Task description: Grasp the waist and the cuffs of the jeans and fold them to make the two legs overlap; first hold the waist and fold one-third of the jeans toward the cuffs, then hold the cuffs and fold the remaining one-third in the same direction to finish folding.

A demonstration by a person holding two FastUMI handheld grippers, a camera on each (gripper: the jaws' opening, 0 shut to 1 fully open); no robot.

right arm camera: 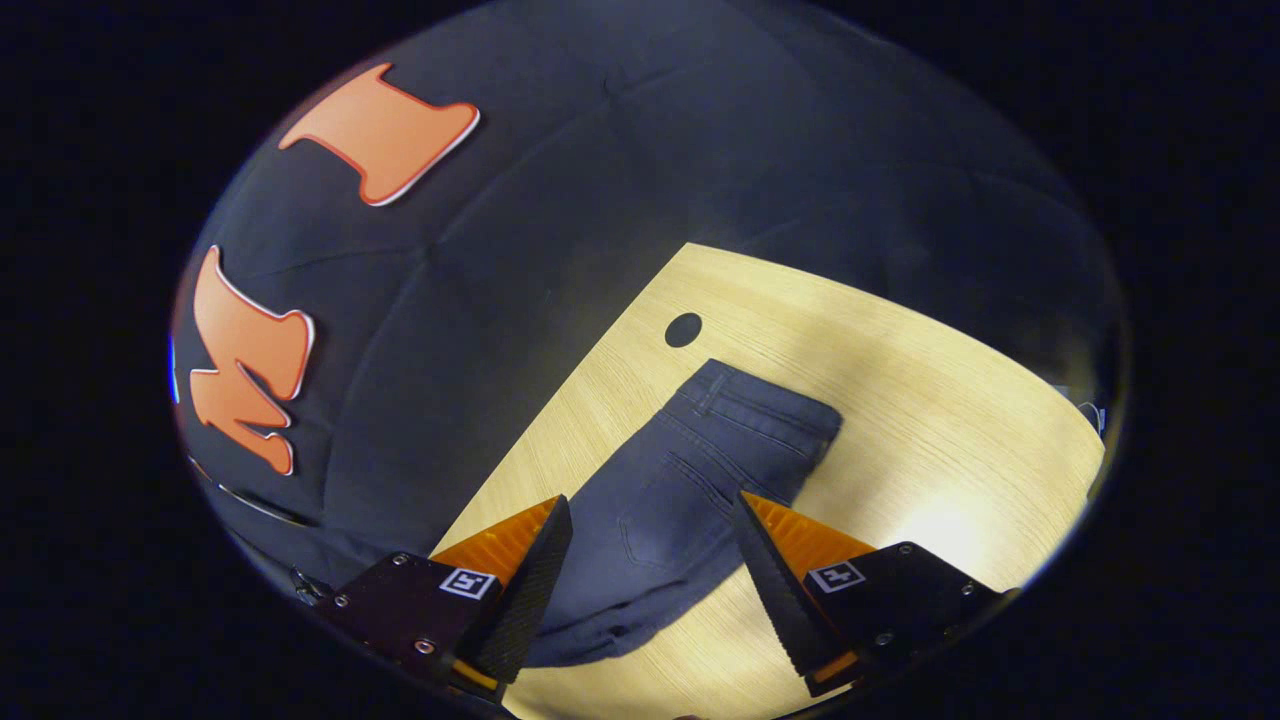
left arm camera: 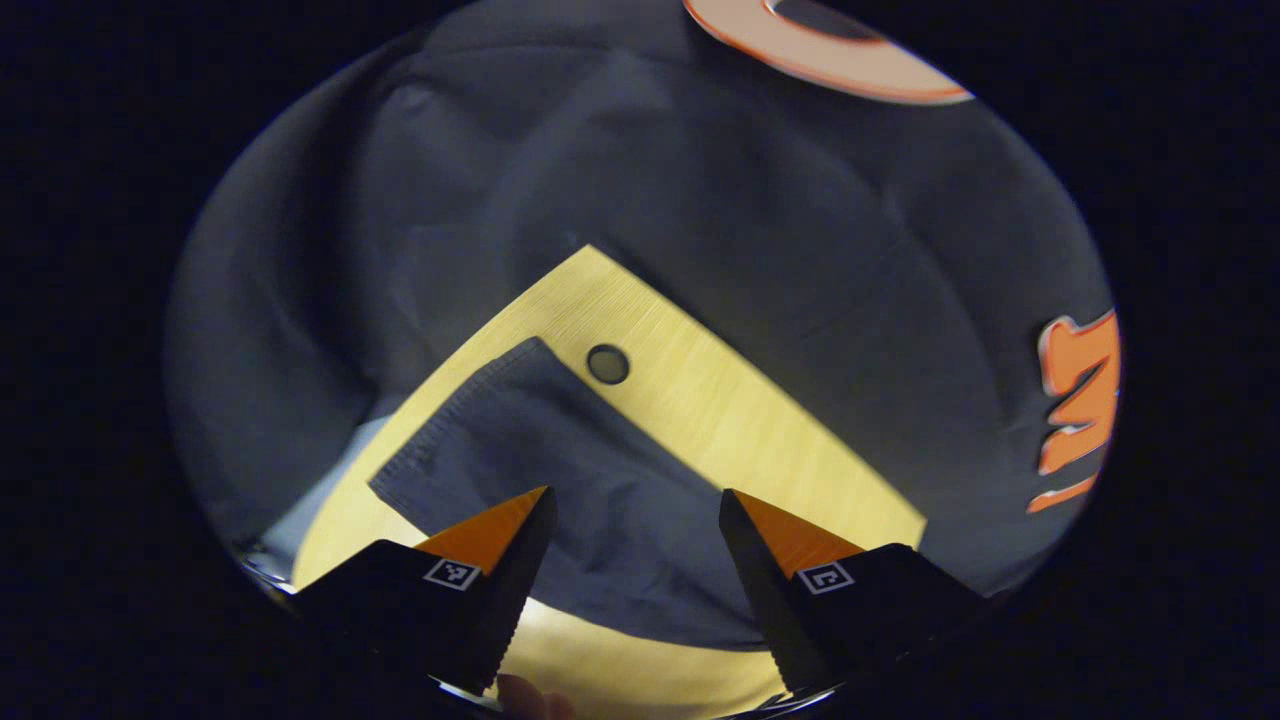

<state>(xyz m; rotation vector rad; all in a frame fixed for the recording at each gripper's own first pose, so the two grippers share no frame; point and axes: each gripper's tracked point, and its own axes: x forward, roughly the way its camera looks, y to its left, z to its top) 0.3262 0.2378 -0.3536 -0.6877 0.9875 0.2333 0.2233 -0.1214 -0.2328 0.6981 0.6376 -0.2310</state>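
Dark blue jeans (left arm camera: 590, 500) lie flat on a pale wooden table (left arm camera: 720, 410). In the left gripper view the hemmed cuff end (left arm camera: 450, 430) points toward the table's far corner. My left gripper (left arm camera: 635, 505) hangs open above the leg fabric, touching nothing. In the right gripper view the waistband (right arm camera: 760, 405) with its belt loops and a back pocket (right arm camera: 660, 530) lies ahead. My right gripper (right arm camera: 655, 515) hovers open over the seat of the jeans (right arm camera: 700, 470), with nothing between its fingers.
A round dark hole (left arm camera: 608, 364) sits in the tabletop beside the cuff, and this hole (right arm camera: 683, 329) also lies just beyond the waistband. Bare table (right arm camera: 940, 400) spreads right of the waist. Black cloth walls stand behind the table edges.
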